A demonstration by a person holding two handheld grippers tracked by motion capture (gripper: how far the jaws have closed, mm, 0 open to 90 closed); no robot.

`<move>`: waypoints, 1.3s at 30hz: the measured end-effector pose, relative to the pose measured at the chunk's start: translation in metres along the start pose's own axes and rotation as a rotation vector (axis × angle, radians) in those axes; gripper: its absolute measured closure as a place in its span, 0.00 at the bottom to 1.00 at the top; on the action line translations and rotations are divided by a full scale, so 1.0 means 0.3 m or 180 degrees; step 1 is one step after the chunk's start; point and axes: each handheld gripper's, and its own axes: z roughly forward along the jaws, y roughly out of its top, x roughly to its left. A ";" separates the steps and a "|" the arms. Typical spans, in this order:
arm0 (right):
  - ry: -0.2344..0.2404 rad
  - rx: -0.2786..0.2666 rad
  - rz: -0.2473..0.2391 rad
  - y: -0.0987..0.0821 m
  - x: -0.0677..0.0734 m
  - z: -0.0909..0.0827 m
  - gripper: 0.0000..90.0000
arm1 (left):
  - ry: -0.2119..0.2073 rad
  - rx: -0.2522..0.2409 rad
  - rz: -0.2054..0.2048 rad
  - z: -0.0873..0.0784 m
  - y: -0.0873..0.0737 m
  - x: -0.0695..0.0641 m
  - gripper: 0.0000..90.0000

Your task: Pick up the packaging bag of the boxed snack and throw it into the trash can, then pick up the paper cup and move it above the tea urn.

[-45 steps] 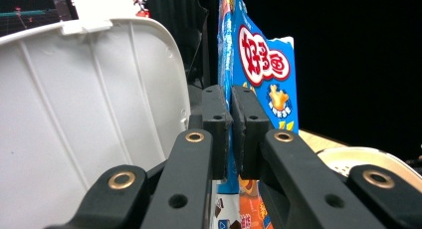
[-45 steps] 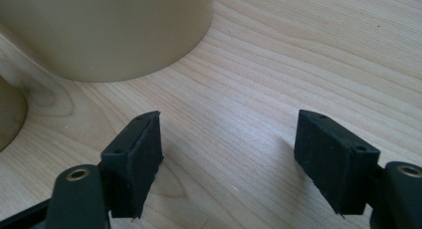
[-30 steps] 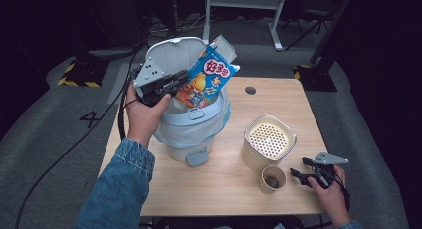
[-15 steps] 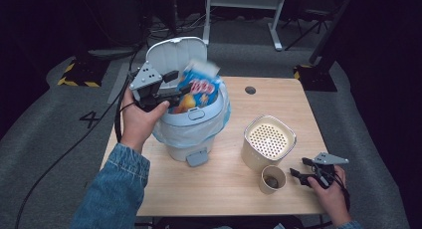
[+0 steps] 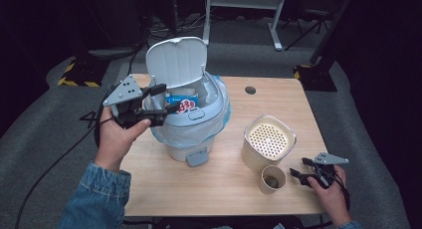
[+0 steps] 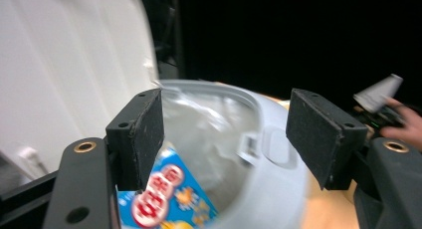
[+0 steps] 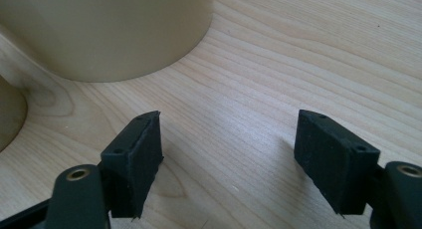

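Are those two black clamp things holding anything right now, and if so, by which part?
Nothing. The left hand-held gripper is open above the snack bag in the bin; the right hand-held gripper is open over the table.

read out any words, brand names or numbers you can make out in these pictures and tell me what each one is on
Snack packet in the bin, below the left gripper: red characters on a white oval, too blurred to read.
Floor left of the table: a dark painted mark, perhaps "4", not certain.
Nothing readable on the paper cup or beige container.
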 end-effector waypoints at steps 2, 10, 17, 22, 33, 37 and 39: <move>0.0001 0.0001 0.0000 0.000 0.000 0.000 0.30 | -0.0061 0.0088 0.0020 -0.013 -0.013 -0.015 0.35; -0.0022 0.0009 0.0027 0.001 0.000 0.001 0.27 | -0.0274 0.0306 0.0065 -0.048 -0.096 -0.086 0.35; -0.0017 0.0032 -0.0053 0.000 -0.006 -0.021 0.22 | -0.0207 0.0222 0.0060 -0.056 -0.188 -0.122 0.34; 0.0138 -0.0007 -0.0039 -0.001 -0.001 -0.058 0.23 | -0.0291 0.0274 0.0057 -0.072 -0.254 -0.158 0.34; 0.0443 0.0029 -0.0245 0.017 0.060 -0.125 0.26 | -0.0366 0.0616 -0.0130 -0.022 -0.435 -0.168 0.34; 0.0528 0.0007 -0.0317 0.021 0.078 -0.136 0.26 | -0.0352 0.0776 -0.0219 0.007 -0.498 -0.158 0.34; 0.0557 0.0001 -0.0341 0.023 0.084 -0.138 0.26 | -0.0360 0.0842 -0.0258 0.023 -0.527 -0.152 0.31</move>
